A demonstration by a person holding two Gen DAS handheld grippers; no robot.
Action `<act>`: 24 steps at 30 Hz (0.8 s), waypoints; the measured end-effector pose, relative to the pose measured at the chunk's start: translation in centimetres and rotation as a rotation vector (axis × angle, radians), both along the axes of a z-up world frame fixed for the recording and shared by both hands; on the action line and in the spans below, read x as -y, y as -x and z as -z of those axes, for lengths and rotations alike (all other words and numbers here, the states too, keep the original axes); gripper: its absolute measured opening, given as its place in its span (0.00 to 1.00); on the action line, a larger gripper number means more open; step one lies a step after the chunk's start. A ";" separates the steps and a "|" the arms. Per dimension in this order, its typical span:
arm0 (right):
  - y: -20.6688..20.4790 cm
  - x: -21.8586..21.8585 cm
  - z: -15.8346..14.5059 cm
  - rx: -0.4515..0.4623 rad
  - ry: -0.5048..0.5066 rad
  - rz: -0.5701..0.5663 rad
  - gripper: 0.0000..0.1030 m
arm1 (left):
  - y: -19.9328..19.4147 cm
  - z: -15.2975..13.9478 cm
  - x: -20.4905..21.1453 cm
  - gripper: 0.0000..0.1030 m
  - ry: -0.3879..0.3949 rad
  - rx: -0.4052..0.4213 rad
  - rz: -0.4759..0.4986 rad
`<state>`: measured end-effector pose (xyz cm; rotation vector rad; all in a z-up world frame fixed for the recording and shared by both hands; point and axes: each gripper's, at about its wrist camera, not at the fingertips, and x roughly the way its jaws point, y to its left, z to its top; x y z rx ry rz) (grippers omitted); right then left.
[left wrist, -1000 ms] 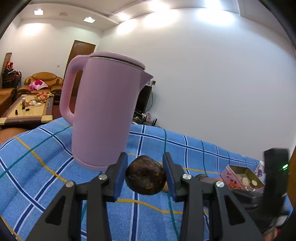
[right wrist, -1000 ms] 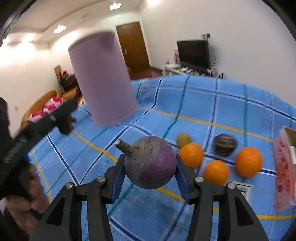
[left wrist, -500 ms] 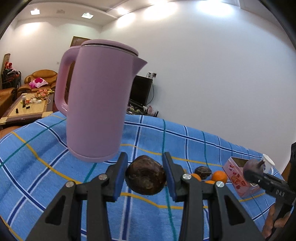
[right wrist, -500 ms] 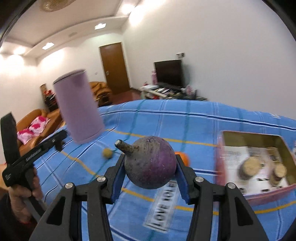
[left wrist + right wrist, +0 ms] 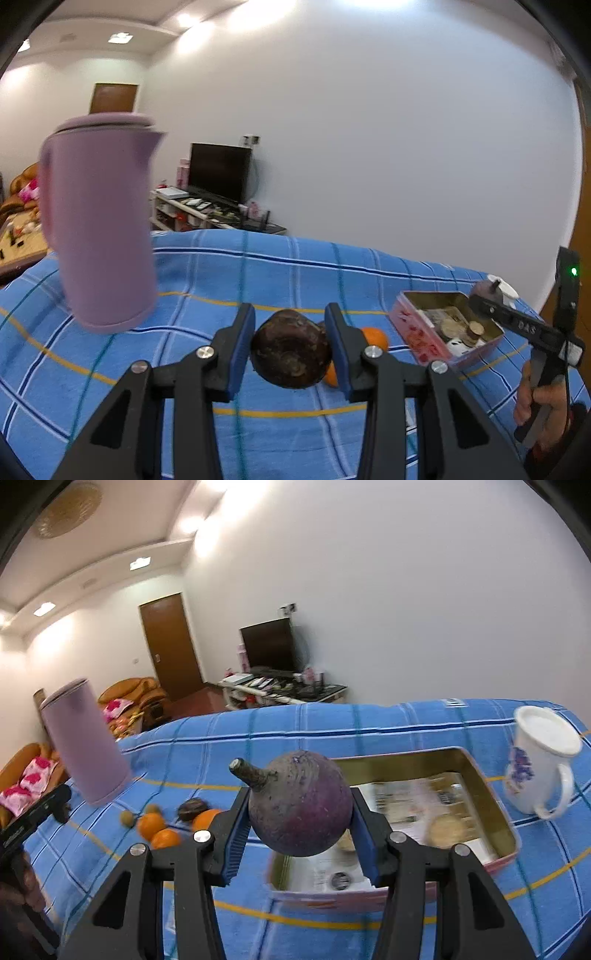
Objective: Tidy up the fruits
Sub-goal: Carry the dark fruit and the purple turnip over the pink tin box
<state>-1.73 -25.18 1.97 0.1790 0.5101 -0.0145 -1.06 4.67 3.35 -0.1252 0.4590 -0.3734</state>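
Two fruits are up off the blue checked cloth (image 5: 369,731): the right gripper (image 5: 299,812) pinches a purple stemmed fruit (image 5: 300,805) above the near end of an open pink tin (image 5: 495,808), which holds papers and small round lidded pots. The left gripper (image 5: 290,349) clamps a dark brown fruit (image 5: 291,354). Oranges (image 5: 150,826) lie between tin and pink kettle (image 5: 85,746); a white mug (image 5: 539,760) stands past the tin's far side.
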 end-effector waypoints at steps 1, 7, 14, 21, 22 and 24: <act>0.1 0.8 0.0 0.001 -0.001 0.016 0.51 | -0.1 -0.1 0.6 0.40 -0.008 0.000 0.009; 0.5 4.5 0.0 -0.003 -0.019 0.085 0.51 | -0.7 -0.2 4.3 0.40 -0.014 -0.005 0.052; 0.8 6.5 0.0 -0.009 0.001 0.120 0.51 | -1.1 -0.4 9.1 0.40 -0.022 -0.010 0.123; 1.3 7.0 -0.2 0.002 0.046 0.131 0.51 | -1.0 -0.7 13.9 0.40 -0.053 0.004 0.170; 1.3 7.0 -0.2 0.003 0.052 0.132 0.51 | -1.0 -0.6 14.6 0.40 -0.059 0.004 0.176; 1.4 7.2 -0.2 0.003 0.070 0.134 0.51 | -1.0 -0.6 15.7 0.40 -0.068 -0.001 0.186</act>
